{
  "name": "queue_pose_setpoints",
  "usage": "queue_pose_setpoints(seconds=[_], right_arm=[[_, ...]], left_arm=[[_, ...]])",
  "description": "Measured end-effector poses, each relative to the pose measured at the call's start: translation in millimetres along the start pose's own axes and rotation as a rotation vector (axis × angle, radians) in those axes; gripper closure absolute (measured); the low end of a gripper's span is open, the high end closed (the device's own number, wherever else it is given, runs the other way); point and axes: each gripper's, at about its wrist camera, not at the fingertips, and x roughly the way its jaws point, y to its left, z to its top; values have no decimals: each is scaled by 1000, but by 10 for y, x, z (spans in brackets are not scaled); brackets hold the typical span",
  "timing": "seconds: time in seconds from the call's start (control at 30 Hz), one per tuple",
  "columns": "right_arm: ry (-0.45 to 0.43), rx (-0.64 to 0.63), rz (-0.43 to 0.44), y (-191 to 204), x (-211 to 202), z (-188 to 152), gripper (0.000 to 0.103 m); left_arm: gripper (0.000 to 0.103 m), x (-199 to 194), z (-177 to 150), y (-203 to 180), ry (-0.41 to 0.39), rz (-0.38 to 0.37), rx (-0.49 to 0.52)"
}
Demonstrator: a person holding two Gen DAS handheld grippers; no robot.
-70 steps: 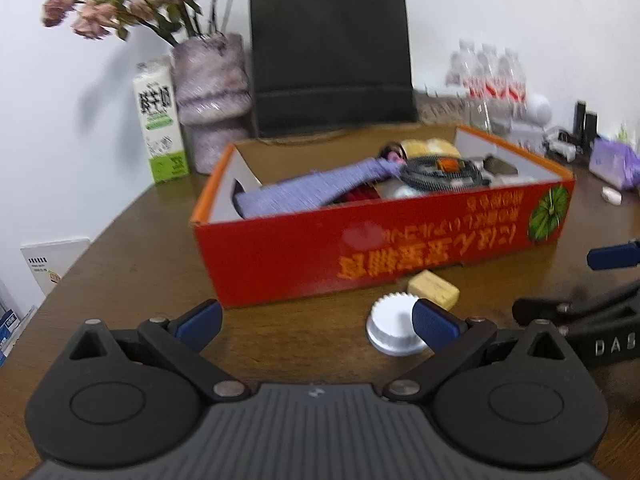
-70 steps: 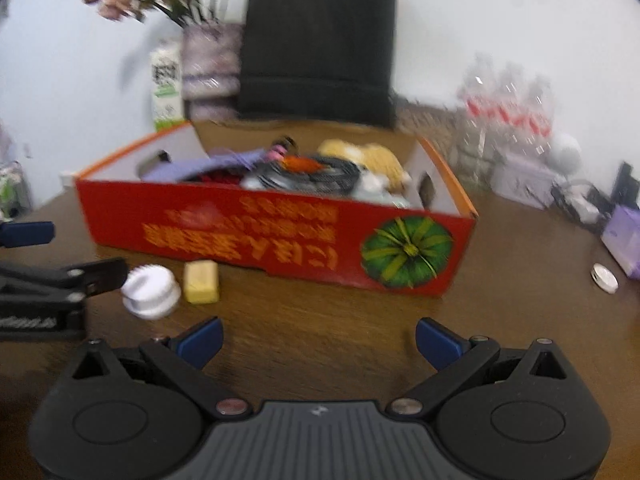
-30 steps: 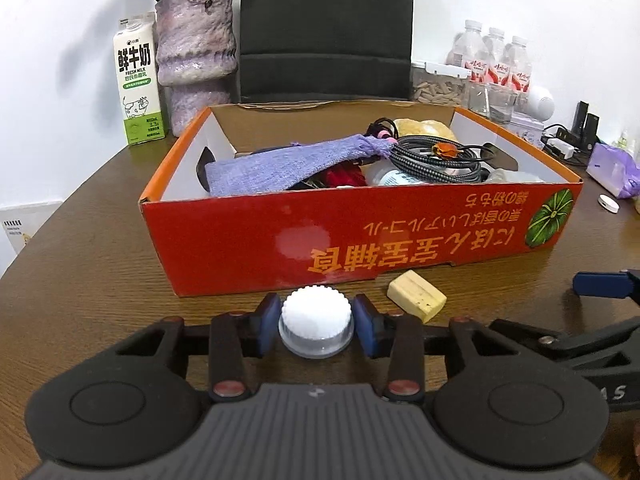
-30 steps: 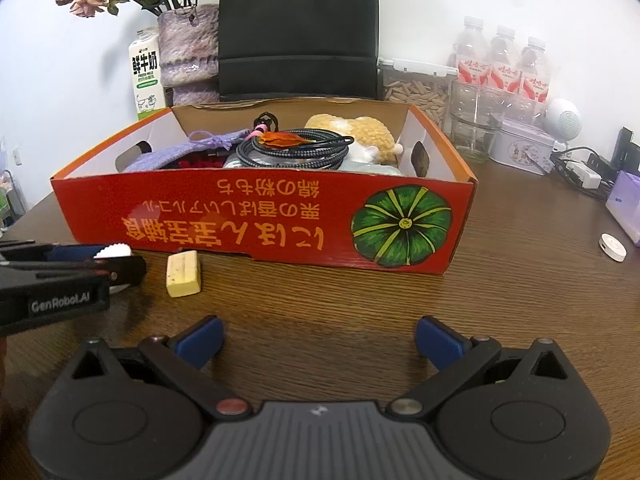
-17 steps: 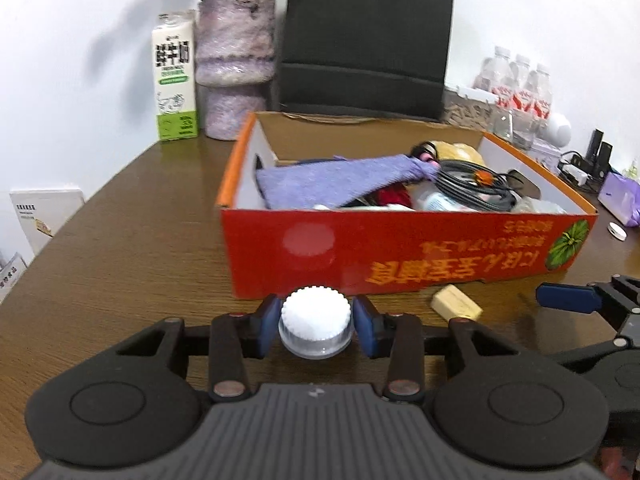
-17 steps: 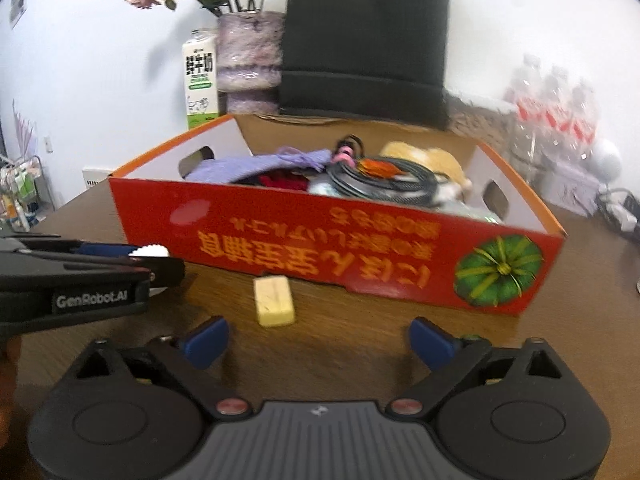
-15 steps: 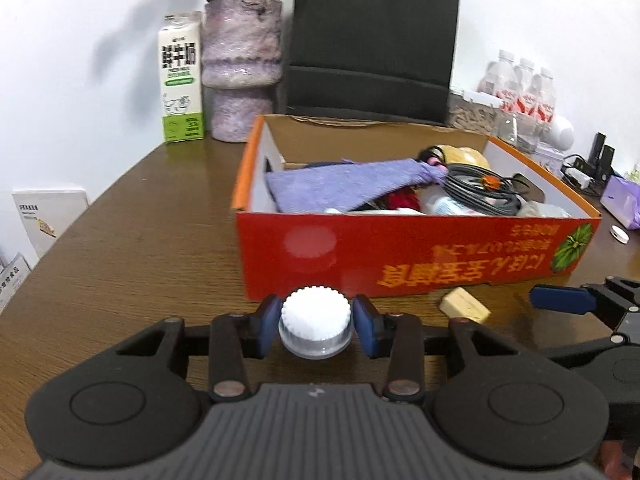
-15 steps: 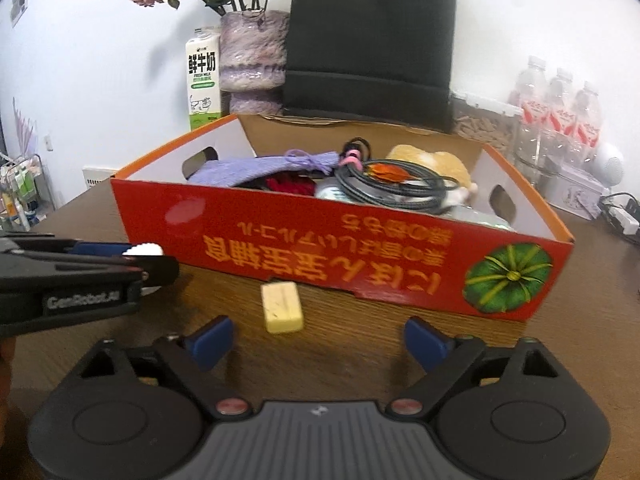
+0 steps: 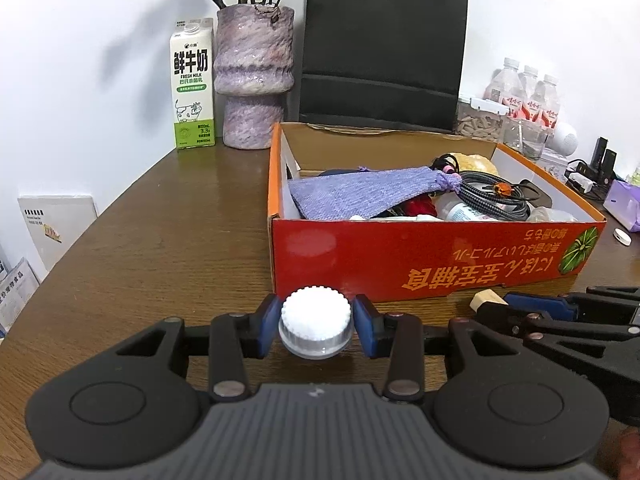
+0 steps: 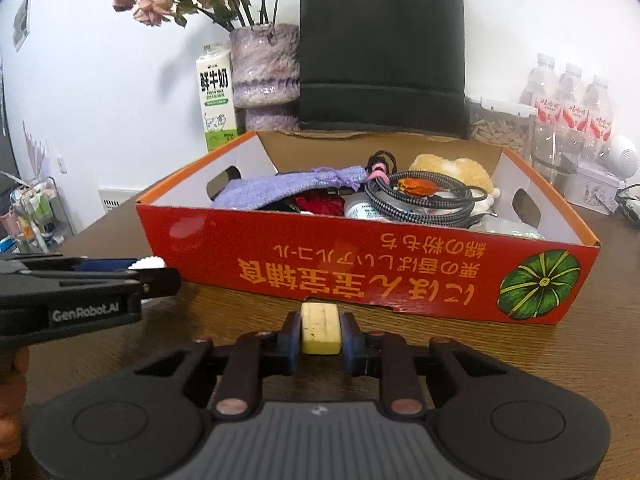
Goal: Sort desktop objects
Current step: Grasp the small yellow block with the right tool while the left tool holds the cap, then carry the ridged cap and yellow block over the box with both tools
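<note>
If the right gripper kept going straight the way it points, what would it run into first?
Most likely the front wall of the red cardboard box, just beyond the yellow block between the closing jaws of the right gripper. Depth is hard to judge.

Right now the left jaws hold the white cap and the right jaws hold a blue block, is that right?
Not quite. The block is yellow, not blue; only the jaw pads beside it are blue. The right wrist view shows the right jaws closing on it. The left jaws do hold the white cap.

Both hand-held grippers (image 9: 316, 326) (image 10: 320, 336) side by side.
</note>
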Motion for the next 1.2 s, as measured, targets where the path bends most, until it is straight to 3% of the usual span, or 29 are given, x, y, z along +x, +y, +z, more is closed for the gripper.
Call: queue_pose_setpoints(seconds=[0.3, 0.57, 1.2], right_arm=[[-48, -5, 14, 45, -157, 28, 83], [-142, -8, 13, -3, -365, 207, 83], [-243, 26, -63, -580, -36, 818, 83]], left_arm=[[62, -149, -2, -62, -51, -2, 14], [62, -407, 157, -179, -178, 24, 42], [62, 90, 876, -517, -280, 59, -18]])
